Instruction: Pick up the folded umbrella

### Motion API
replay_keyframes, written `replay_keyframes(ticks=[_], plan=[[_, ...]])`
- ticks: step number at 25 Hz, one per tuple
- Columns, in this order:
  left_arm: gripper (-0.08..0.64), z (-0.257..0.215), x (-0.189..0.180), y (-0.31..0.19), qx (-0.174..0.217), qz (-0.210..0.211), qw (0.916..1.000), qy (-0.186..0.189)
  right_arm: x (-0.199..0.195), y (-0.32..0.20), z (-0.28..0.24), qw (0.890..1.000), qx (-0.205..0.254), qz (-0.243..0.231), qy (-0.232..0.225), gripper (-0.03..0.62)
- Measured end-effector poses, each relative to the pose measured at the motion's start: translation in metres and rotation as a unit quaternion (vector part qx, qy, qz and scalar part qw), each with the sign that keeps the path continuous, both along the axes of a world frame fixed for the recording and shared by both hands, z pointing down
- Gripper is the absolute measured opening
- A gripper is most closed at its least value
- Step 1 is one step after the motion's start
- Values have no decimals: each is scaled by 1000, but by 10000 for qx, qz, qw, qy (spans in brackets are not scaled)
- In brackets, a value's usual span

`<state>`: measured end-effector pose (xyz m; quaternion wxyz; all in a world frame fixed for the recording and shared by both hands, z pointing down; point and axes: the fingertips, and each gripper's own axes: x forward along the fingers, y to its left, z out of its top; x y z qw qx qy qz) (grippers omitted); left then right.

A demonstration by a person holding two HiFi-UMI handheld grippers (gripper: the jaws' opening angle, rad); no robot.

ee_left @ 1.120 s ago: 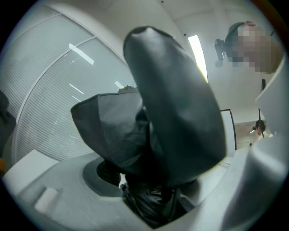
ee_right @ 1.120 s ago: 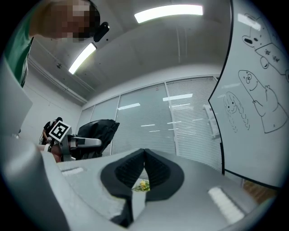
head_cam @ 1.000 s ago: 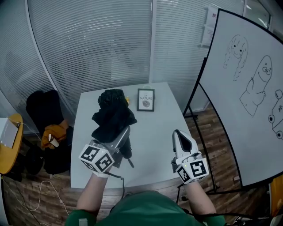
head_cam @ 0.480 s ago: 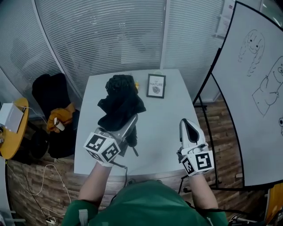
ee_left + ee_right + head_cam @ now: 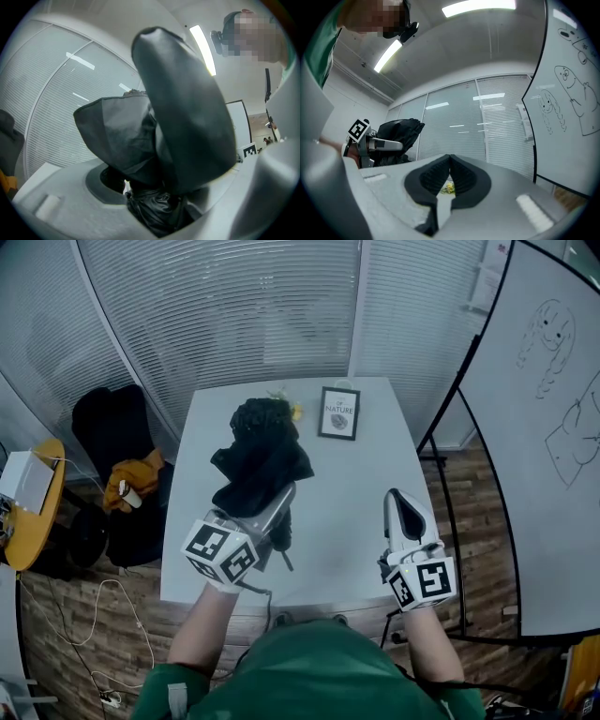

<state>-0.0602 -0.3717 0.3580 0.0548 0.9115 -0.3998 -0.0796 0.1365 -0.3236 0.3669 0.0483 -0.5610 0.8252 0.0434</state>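
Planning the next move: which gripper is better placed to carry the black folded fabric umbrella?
Left. The left gripper is clamped on the black folded fabric umbrella; the right gripper hangs apart over the white table, jaws together and empty.

Black umbrella [image 5: 260, 457]; pale grey table [image 5: 349, 486]; green shirt [image 5: 314, 673]; white slatted blinds [image 5: 234, 315].

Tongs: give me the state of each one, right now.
Left tongs: closed on the folded umbrella.
Right tongs: closed, nothing between them.
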Motion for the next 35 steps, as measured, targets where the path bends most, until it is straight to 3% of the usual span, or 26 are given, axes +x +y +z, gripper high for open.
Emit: replay_keyframes(ticks=[35], plan=[[293,9,-7,11,-92,48,9999,-10,-7,12,0,9999,42,-141,-51,3]])
